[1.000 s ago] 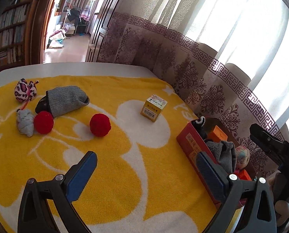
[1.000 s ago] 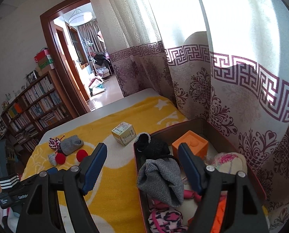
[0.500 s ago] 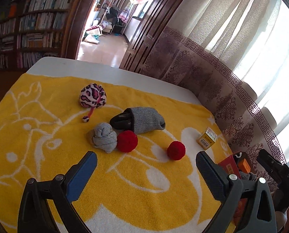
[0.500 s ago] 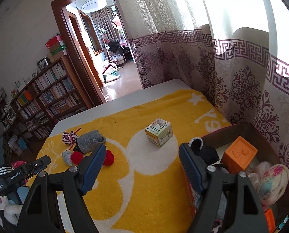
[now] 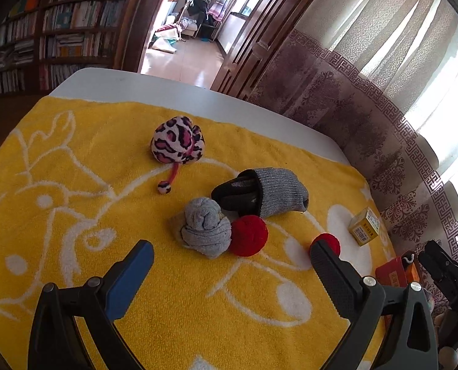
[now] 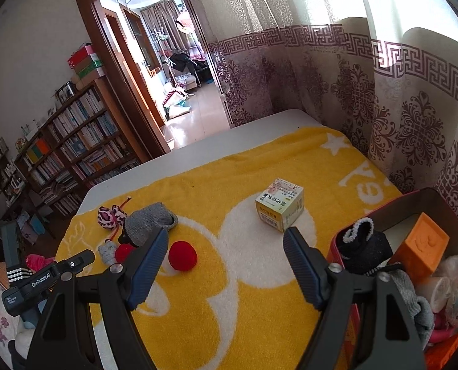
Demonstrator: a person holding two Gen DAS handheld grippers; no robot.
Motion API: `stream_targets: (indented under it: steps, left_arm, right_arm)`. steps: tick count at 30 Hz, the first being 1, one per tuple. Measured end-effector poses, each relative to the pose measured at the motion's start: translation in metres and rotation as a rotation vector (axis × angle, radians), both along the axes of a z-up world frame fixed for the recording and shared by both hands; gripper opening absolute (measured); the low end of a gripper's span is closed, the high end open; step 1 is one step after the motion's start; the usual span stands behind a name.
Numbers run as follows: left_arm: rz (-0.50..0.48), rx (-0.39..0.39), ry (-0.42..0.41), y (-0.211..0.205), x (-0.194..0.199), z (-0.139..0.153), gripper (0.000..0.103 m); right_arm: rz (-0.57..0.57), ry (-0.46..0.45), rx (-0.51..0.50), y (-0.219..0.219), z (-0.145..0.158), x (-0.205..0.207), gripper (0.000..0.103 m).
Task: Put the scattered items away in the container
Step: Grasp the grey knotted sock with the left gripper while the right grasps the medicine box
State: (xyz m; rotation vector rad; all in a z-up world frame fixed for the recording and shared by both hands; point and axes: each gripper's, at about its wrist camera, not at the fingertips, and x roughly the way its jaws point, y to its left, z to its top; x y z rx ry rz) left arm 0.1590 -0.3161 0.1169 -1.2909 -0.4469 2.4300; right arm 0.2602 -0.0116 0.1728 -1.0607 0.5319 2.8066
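Container [image 6: 367,215], red-walled, sits at the counter's right edge beside the curtain [image 6: 398,98], holding an orange block [image 6: 421,251] and a black sock [image 6: 364,248]. Both left tongs [image 5: 232,273] and right tongs [image 6: 226,262] are spread wide, empty. "GenRobot.AI" reads on the left unit. Beyond: red ball [image 6: 182,255], printed yellow carton [image 6: 280,205], yellow towel [image 6: 229,166], bookshelf [image 6: 75,148].

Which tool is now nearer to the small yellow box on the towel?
Right. The right tool hangs open just before the small yellow box; the left tool is open over the socks and balls, farther away.
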Motion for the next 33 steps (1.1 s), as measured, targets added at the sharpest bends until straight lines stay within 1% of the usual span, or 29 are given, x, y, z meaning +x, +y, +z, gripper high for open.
stream_targets:
  steps: [7, 13, 14, 15, 16, 18, 19, 21, 23, 26, 29, 31, 33]
  left_arm:
    - [0.035, 0.003, -0.048, 0.002, -0.02, -0.015, 0.103]
    - [0.06, -0.018, -0.068, 0.006, -0.032, -0.027, 0.102]
    - [0.068, -0.018, -0.064, 0.005, -0.032, -0.03, 0.097]
    - [0.08, -0.013, -0.062, 0.003, -0.032, -0.032, 0.086]
    - [0.095, -0.004, -0.07, 0.0, -0.033, -0.036, 0.079]
    - [0.114, 0.015, -0.055, -0.006, -0.033, -0.038, 0.066]
    - [0.119, 0.004, -0.051, -0.006, -0.032, -0.039, 0.061]
    - [0.12, 0.014, -0.038, -0.007, -0.031, -0.038, 0.055]
    - [0.117, 0.026, -0.033, -0.007, -0.029, -0.037, 0.053]
    - [0.097, 0.001, -0.021, -0.001, -0.026, -0.036, 0.053]
    - [0.082, -0.008, -0.026, 0.003, -0.026, -0.036, 0.053]
    - [0.081, 0.0, -0.035, 0.001, -0.028, -0.037, 0.053]
    - [0.083, 0.023, -0.048, -0.002, -0.03, -0.04, 0.054]
  right_arm:
    - [0.003, -0.034, -0.015, 0.0, -0.019, -0.006, 0.08]
    - [0.002, -0.034, -0.002, -0.003, -0.022, -0.005, 0.08]
    - [0.002, -0.031, 0.002, -0.004, -0.022, -0.005, 0.08]
    - [0.001, -0.026, 0.007, -0.005, -0.022, -0.004, 0.08]
    - [-0.001, -0.023, 0.012, -0.006, -0.023, -0.004, 0.08]
    - [0.0, -0.023, 0.015, -0.008, -0.024, -0.004, 0.08]
    - [0.0, -0.025, 0.017, -0.009, -0.026, -0.005, 0.08]
    - [0.001, -0.029, 0.026, -0.011, -0.028, -0.007, 0.08]
    - [-0.001, -0.032, 0.044, -0.012, -0.03, -0.011, 0.08]
    - [-0.012, -0.043, 0.067, -0.009, -0.031, -0.022, 0.08]
    - [-0.036, -0.058, 0.101, -0.002, -0.029, -0.04, 0.08]
    - [-0.062, -0.08, 0.109, 0.006, -0.029, -0.054, 0.08]
    - [-0.083, -0.104, 0.096, 0.014, -0.031, -0.067, 0.08]
